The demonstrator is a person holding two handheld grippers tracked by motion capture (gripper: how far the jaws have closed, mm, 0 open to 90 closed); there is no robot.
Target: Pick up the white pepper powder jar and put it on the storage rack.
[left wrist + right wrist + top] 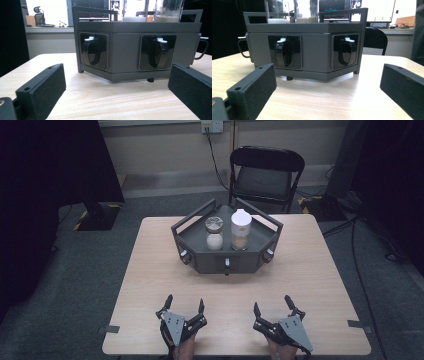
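- Left gripper [185,304] and right gripper [273,304]: jaws spread wide, holding nothing, resting at the near table [150,285] edge.
- Grey tray [200,262]: mid-table, well apart from both grippers.
- Two jars: glass jar [214,233] beside white-lidded jar [241,230], upright in the tray.
- Folding chair [265,172]: behind the table.
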